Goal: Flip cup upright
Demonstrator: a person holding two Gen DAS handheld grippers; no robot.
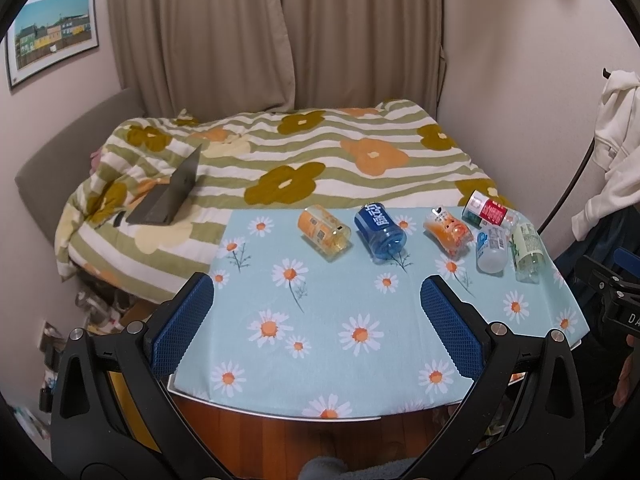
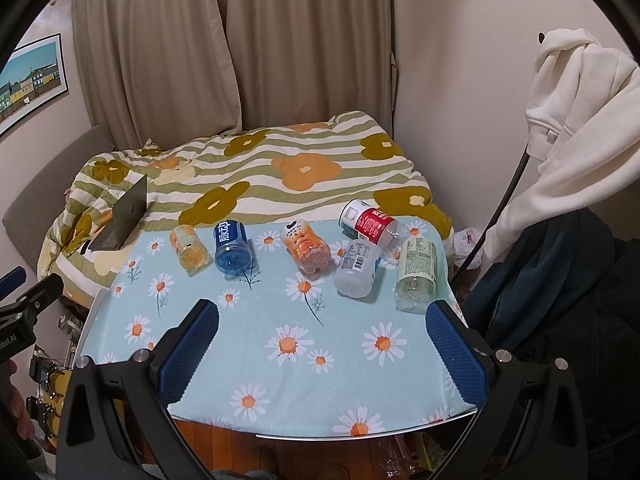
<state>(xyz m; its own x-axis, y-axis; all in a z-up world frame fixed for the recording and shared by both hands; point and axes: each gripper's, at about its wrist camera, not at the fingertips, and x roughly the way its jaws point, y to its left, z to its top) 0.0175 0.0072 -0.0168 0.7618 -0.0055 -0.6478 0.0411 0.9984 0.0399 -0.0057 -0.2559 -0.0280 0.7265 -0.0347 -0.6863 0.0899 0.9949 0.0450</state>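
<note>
On the far half of the tabletop [image 1: 320, 320], six cups lie on their sides in a row, long axes running roughly near-far. My right gripper [image 2: 322, 322] is nearer the pale green cup [image 2: 416, 276]; my left gripper [image 1: 316, 298] faces the blue cup [image 1: 380, 230]. Both fingers spread wide, holding nothing.
</note>
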